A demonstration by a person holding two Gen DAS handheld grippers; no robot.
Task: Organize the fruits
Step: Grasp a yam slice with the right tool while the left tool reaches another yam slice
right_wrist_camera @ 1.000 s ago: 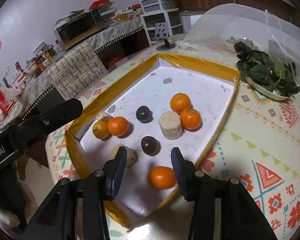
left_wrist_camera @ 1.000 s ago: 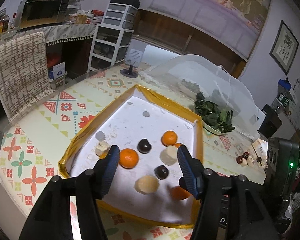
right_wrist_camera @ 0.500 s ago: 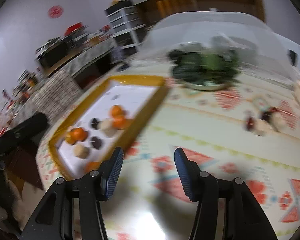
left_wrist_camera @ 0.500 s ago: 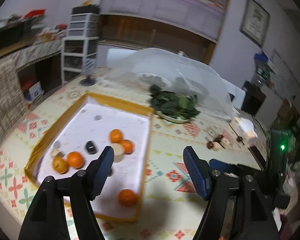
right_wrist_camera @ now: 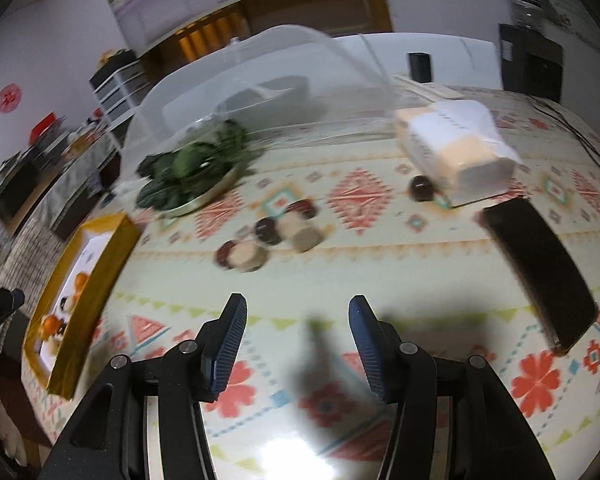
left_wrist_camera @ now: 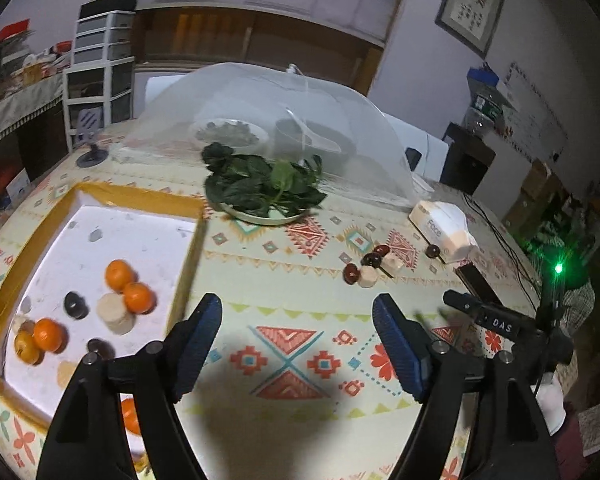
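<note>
Reaching with nothing held, the left gripper (left_wrist_camera: 296, 342) opening wide and the right gripper (right_wrist_camera: 294, 344) half-spread, either could knock the dark fruits (right_wrist_camera: 266, 230) beside the tissue pack (right_wrist_camera: 456, 152), well apart from the yellow-rimmed tray (left_wrist_camera: 140, 196), rolling.

A: What's on the table (left_wrist_camera: 300, 360)?

B: Cream patterned cloth over it. Yellow-rimmed white tray (left_wrist_camera: 196, 240) at one end, white plate of dark leafy greens (left_wrist_camera: 260, 192) beside it, clear mesh dome cover (left_wrist_camera: 268, 120) behind.

A: Other end?

B: Loose cluster of dark red fruits and pale round pieces (right_wrist_camera: 268, 240), a white tissue pack (right_wrist_camera: 460, 148), a flat black phone (right_wrist_camera: 540, 272).
</note>
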